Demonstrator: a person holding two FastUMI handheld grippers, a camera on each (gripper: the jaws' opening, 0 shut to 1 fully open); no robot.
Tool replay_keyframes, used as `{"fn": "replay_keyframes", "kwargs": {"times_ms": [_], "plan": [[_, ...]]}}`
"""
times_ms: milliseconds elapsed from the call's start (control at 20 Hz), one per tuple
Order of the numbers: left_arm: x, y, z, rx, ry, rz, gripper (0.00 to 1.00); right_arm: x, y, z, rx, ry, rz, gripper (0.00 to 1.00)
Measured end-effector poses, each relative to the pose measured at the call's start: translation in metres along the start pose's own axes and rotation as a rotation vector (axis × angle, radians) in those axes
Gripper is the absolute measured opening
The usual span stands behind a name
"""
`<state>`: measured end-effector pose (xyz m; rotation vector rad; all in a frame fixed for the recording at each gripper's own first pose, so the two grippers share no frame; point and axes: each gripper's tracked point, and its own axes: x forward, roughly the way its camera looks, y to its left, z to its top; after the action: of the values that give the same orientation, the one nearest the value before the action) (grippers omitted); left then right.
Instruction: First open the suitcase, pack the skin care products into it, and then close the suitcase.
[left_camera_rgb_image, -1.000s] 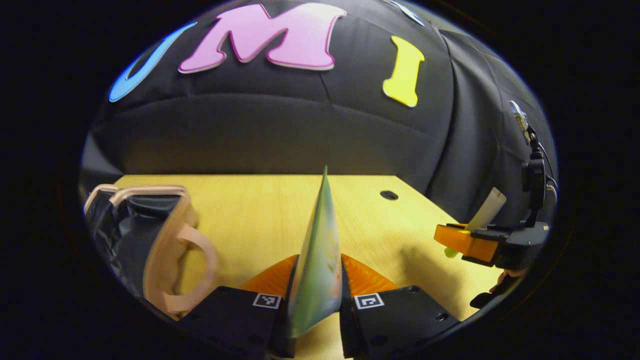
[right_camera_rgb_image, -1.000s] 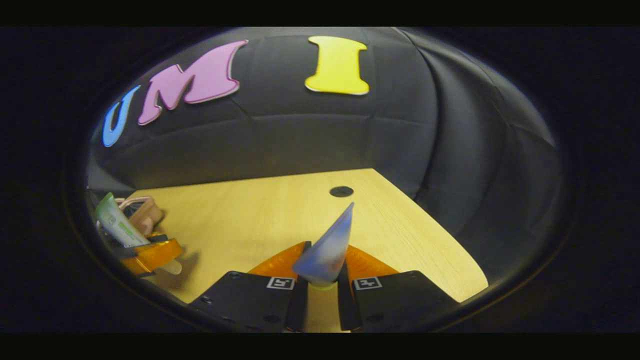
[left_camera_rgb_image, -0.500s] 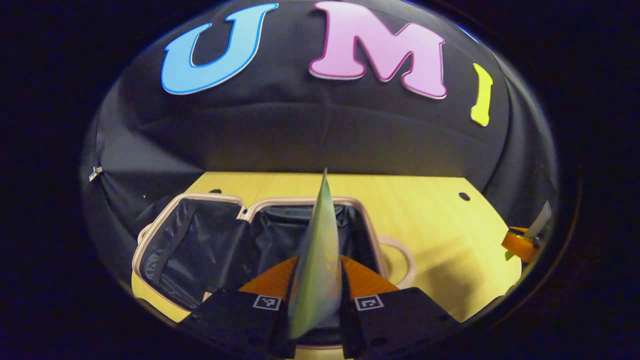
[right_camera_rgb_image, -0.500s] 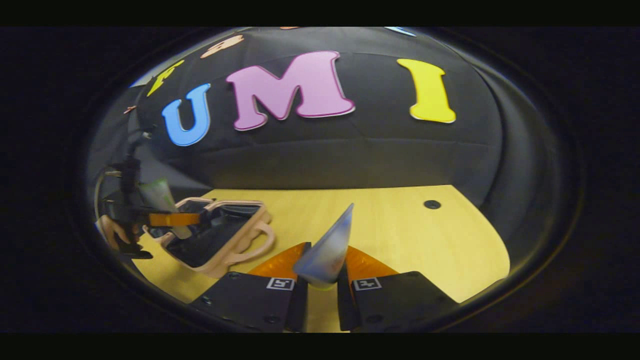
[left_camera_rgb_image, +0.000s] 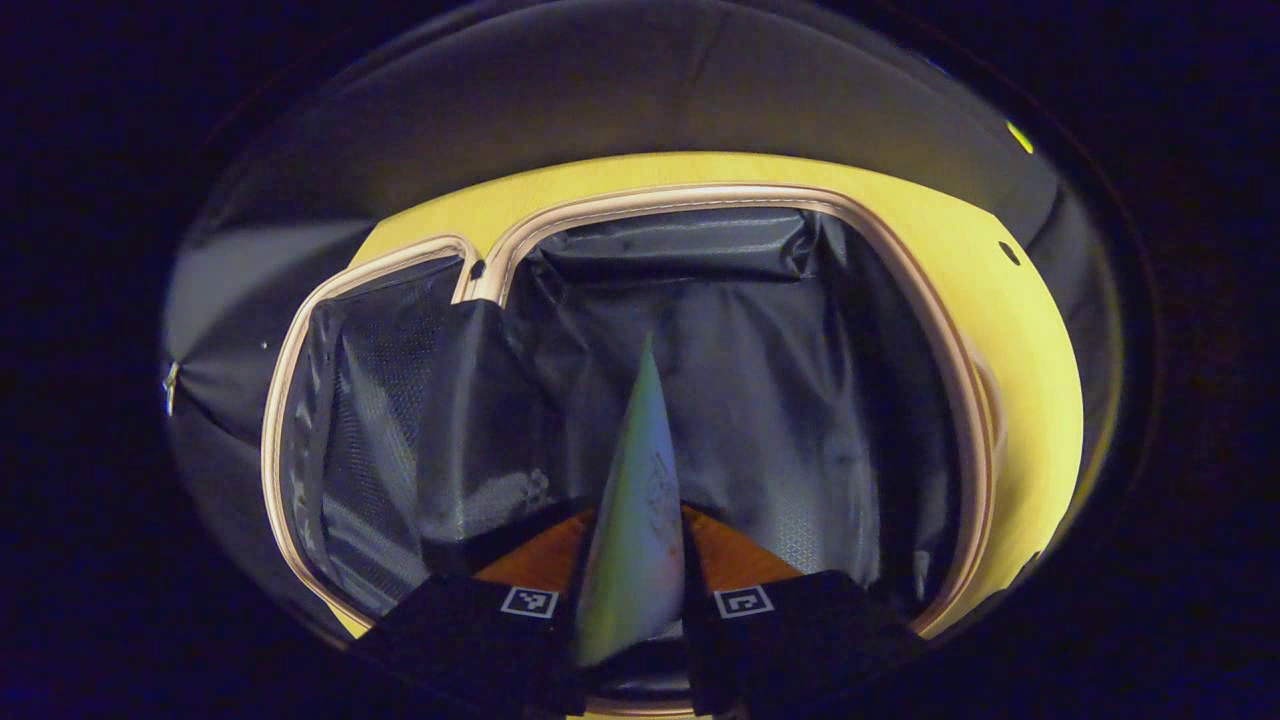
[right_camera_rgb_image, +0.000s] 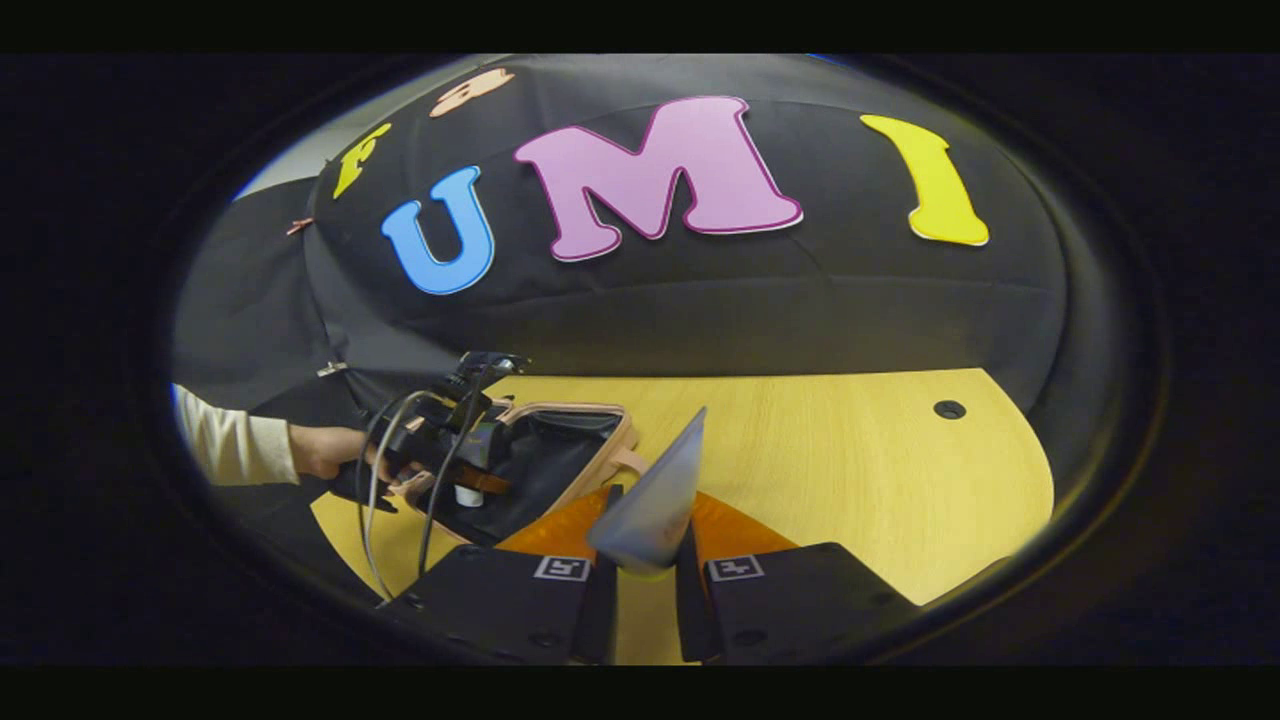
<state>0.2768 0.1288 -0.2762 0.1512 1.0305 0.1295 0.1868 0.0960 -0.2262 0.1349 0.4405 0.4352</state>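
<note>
The left gripper (left_camera_rgb_image: 632, 590), clamping a green tube (left_camera_rgb_image: 640, 500), has dropped over the open suitcase (left_camera_rgb_image: 700, 400). The right gripper (right_camera_rgb_image: 640, 560) pinches a bluish tube (right_camera_rgb_image: 655, 495); its view shows the table (right_camera_rgb_image: 850, 480) and a sleeve (right_camera_rgb_image: 235, 448) at left.

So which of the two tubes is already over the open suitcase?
The tube in the left gripper: its tube points down into the suitcase. The right gripper holds its tube over the bare table.
</note>
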Motion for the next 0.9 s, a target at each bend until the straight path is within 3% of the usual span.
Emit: {"fn": "replay_keyframes", "kwargs": {"times_ms": [100,150,250,300,500,650,700,800,900], "plan": [[0.002,0.008,0.002,-0.037,-0.010,0.020,0.47,0.002,0.000,0.005,0.008,0.006,-0.003,0.34],[0.002,0.009,0.003,-0.046,-0.020,0.009,0.47,0.006,0.001,0.008,0.010,0.010,-0.003,0.28],[-0.010,0.007,0.014,-0.069,-0.089,-0.008,0.71,0.015,0.008,0.010,-0.006,0.024,0.001,0.28],[-0.024,0.009,0.023,-0.083,-0.145,-0.006,0.83,0.021,0.014,0.010,-0.019,0.034,0.004,0.27],[-0.124,0.057,0.049,-0.130,-0.456,0.035,0.96,0.055,0.056,0.006,-0.034,0.084,0.019,0.28],[-0.197,0.095,0.040,-0.144,-0.609,0.060,0.98,0.088,0.094,-0.003,-0.084,0.119,0.016,0.28],[-0.217,0.106,0.034,-0.155,-0.641,0.063,0.98,0.103,0.108,-0.008,-0.078,0.139,0.018,0.34],[-0.243,0.119,0.019,-0.187,-0.693,0.034,0.98,0.132,0.134,-0.030,-0.028,0.207,0.014,0.22],[-0.256,0.128,-0.003,-0.216,-0.697,-0.001,0.98,0.160,0.151,-0.053,0.029,0.283,-0.013,0.22]]}}
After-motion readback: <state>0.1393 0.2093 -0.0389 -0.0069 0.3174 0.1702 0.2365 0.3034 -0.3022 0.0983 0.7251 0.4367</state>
